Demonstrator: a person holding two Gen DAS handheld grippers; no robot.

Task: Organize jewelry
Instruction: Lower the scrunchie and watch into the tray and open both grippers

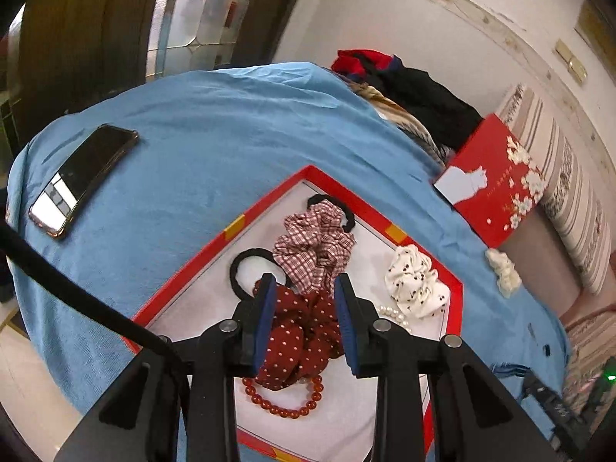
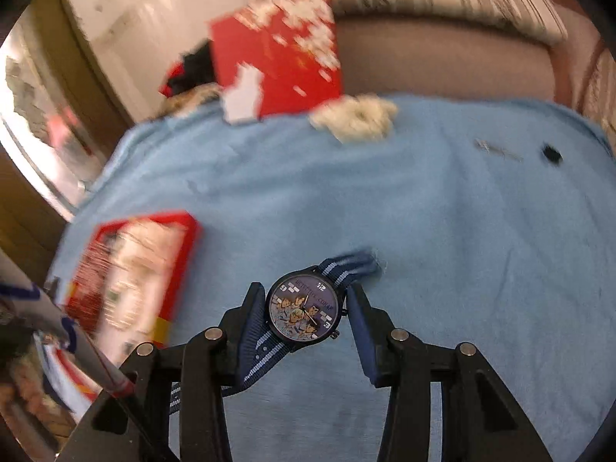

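Note:
A red-rimmed tray [image 1: 215, 238] with a white lining lies on the blue cloth [image 1: 192, 123]. In it are a dark red dotted scrunchie [image 1: 304, 338], a plaid scrunchie [image 1: 312, 242], a white printed scrunchie [image 1: 414, 283], a pearl bracelet [image 1: 392, 313], a red bead bracelet [image 1: 285, 404] and black hair ties [image 1: 240, 265]. My left gripper [image 1: 304, 283] hovers open just above the dotted scrunchie, pads clear of it. My right gripper [image 2: 304, 288] is shut on a cartoon-faced watch [image 2: 302, 310] with a blue striped strap, above the cloth. The tray [image 2: 192, 231] shows blurred at its left.
A red flowered box [image 1: 496, 188] [image 2: 277, 50] stands at the cloth's far edge, with a cream scrunchie [image 1: 502, 269] [image 2: 354, 117] beside it. A phone [image 1: 81, 179] lies at the left. A small black piece [image 2: 551, 154] sits far right. Piled clothes [image 1: 415, 92] lie behind.

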